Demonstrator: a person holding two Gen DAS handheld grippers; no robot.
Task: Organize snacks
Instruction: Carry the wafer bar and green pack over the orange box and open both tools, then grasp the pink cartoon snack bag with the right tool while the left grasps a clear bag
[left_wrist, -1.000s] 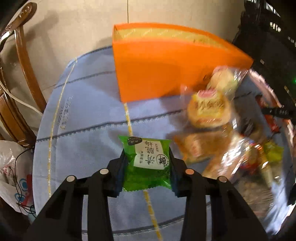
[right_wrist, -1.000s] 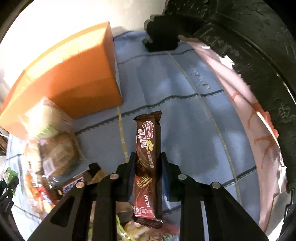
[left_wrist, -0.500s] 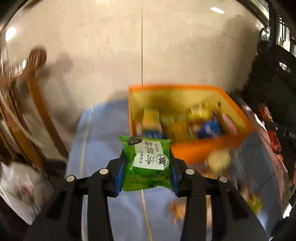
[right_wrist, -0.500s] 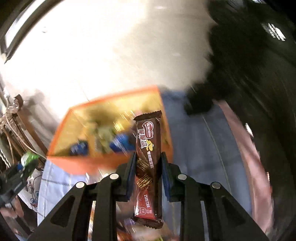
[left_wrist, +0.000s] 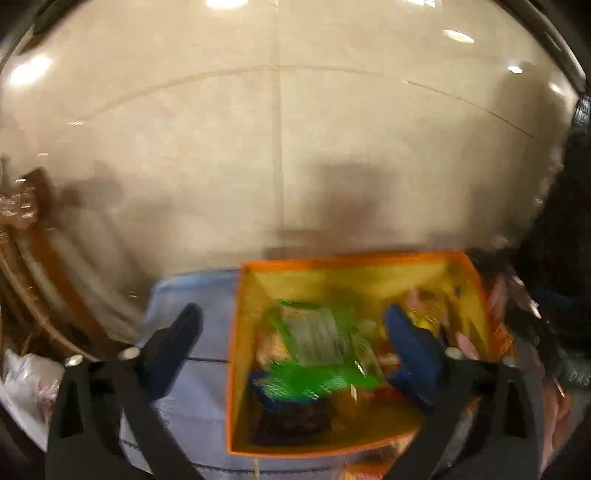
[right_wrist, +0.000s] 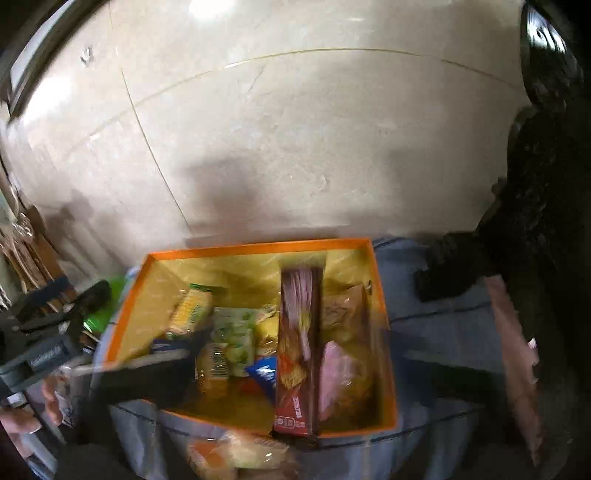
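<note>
Over the orange box (left_wrist: 236, 332), the left gripper (left_wrist: 291, 350) is wide open, the green snack (left_wrist: 314, 354) and brown bar (right_wrist: 297, 347) drop in with many others, the right gripper's fingers are too blurry to tell, and some snacks (right_wrist: 236, 458) wait outside

Between the spread jaws of the left gripper (left_wrist: 291, 354), the green foil snack packet (left_wrist: 314, 354) smears into streaks, so its label cannot be read and whether it touches anything below cannot be told. The right gripper (right_wrist: 295, 373) is a dark motion-blurred smear; its fingers cannot be made out, and the long brown wafer bar wrapper (right_wrist: 297, 350) ahead is streaked too. Below both, the open orange cardboard box (right_wrist: 258, 246) holds wrappers too blurred to name.
</note>
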